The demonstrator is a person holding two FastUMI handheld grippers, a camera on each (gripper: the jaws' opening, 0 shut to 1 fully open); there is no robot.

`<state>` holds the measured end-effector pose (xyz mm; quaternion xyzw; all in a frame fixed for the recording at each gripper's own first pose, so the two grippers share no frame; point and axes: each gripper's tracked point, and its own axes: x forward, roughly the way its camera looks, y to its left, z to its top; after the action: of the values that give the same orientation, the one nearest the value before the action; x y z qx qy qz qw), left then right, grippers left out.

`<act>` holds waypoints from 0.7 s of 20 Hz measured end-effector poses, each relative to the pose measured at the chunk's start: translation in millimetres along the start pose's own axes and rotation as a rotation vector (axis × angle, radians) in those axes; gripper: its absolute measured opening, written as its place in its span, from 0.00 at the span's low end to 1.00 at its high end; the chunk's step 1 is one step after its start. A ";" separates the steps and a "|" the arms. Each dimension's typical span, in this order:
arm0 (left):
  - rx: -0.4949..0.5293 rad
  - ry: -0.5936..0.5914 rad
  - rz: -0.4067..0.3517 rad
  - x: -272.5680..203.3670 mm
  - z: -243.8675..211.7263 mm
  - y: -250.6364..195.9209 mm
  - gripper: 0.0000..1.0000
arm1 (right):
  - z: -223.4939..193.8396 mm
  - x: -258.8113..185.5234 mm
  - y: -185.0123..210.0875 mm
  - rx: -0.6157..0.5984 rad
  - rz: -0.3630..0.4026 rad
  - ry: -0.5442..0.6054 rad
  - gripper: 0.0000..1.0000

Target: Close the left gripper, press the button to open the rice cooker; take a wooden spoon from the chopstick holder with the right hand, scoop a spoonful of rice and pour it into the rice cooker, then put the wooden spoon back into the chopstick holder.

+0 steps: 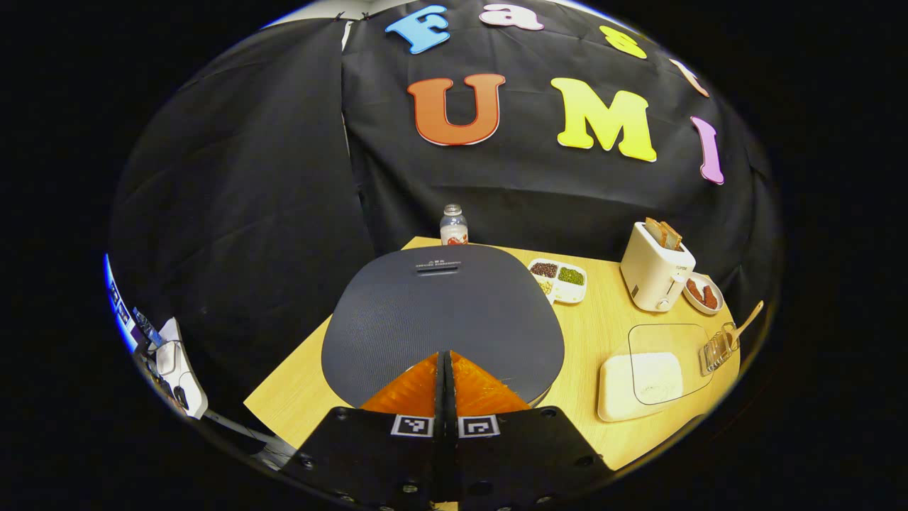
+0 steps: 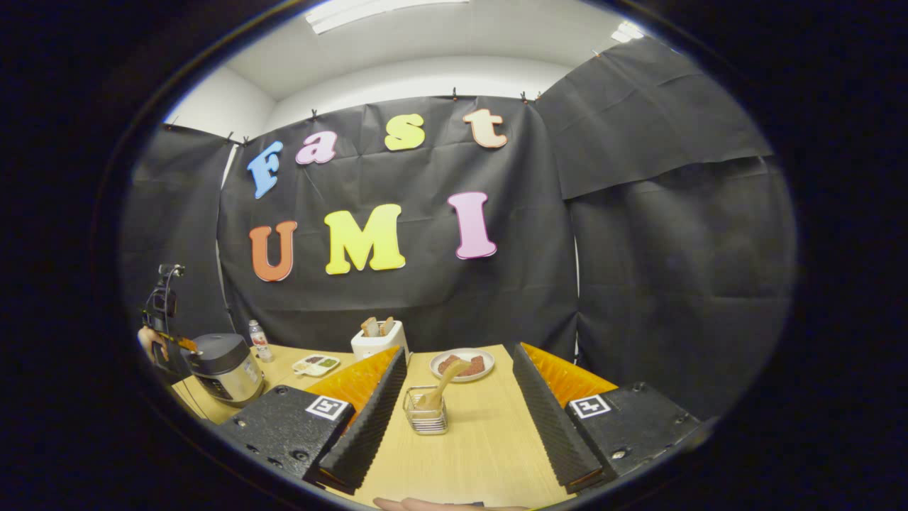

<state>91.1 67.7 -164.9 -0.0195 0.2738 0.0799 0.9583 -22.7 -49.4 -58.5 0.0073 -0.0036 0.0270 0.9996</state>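
Note:
The rice cooker (image 1: 443,312) stands with its dark grey lid down, a small latch (image 1: 438,267) near the lid's far edge. My left gripper (image 1: 445,353) is shut and empty, its tips just over the lid's near edge. In the right gripper view the same cooker (image 2: 225,367) sits far left, with the left gripper (image 2: 186,344) and a hand (image 2: 150,342) at its top. My right gripper (image 2: 460,350) is open, and the chopstick holder (image 2: 425,413) with the wooden spoon (image 2: 443,387) stands between its fingers. The holder (image 1: 716,349), the spoon (image 1: 745,325) and the rice box (image 1: 642,380) lie to the right.
A toaster (image 1: 654,266) with bread, a plate of red food (image 1: 704,292), a divided dish of beans (image 1: 560,277) and a small bottle (image 1: 453,226) stand along the table's back. The black cloth wall closes in behind. Another hand's fingers (image 2: 425,504) show at the table's front edge.

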 end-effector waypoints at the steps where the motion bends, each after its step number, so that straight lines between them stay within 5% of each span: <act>1: 0.004 0.012 -0.002 2.2 -3.4 -0.3 0.00 | -1.3 0.0 1.5 -0.004 0.003 0.003 0.98; 8: 0.045 0.078 0.048 1.4 -13.7 -0.9 0.00 | -8.6 -6.0 22.4 -0.070 0.041 0.009 0.98; 14: 0.060 0.002 0.047 -1.7 -9.4 -0.3 0.00 | -20.1 -7.5 26.3 -0.128 0.070 0.075 0.98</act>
<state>84.8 66.5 -171.9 0.0158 0.2775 0.0943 0.9560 -31.5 -23.2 -78.3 -0.0578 0.0320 0.0620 0.9959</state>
